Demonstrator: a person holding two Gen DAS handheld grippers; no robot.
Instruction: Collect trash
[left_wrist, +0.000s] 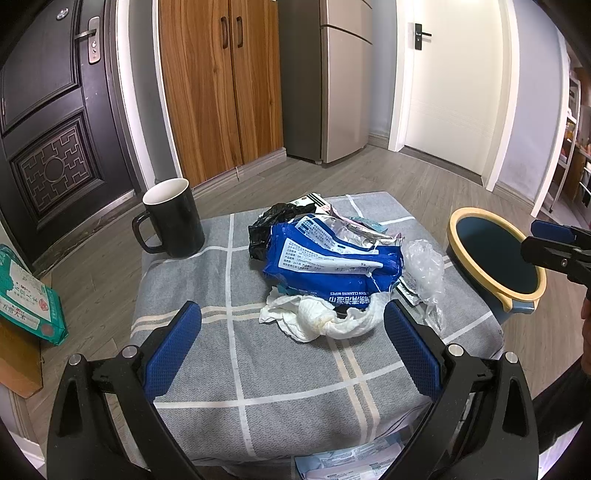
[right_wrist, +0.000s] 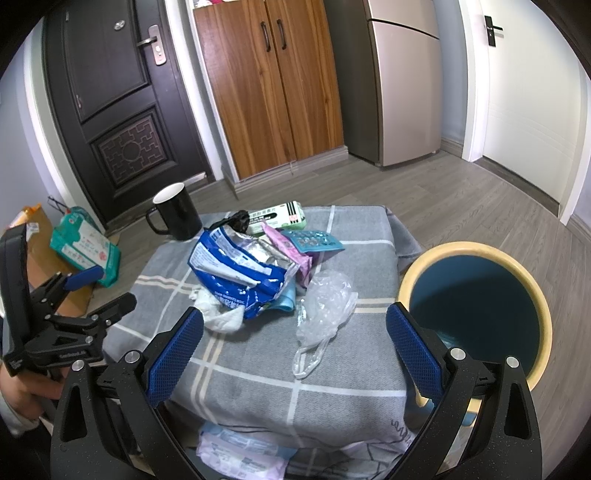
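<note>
Trash heaped mid-worktop (left_wrist: 229, 369): blue wipes packet (left_wrist: 332, 266) on top, crumpled tissue (left_wrist: 317, 319) toward near edge, clear plastic bag (right_wrist: 325, 302) toward right edge. Bin (right_wrist: 476, 306) stands open just off that edge, likely for short drops. Left gripper (left_wrist: 291, 347) and right gripper (right_wrist: 295, 354): fingers wide, empty, at near edge. Mug (left_wrist: 173, 218) at far-left corner; near half bare.

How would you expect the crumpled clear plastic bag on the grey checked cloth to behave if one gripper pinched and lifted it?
The clear plastic bag looks thin and crumpled, so it would probably be floppy and very light. Its glossy film may slip between the pads. A loose loop trails toward the camera, so it would likely dangle on the way to the bin.
</note>
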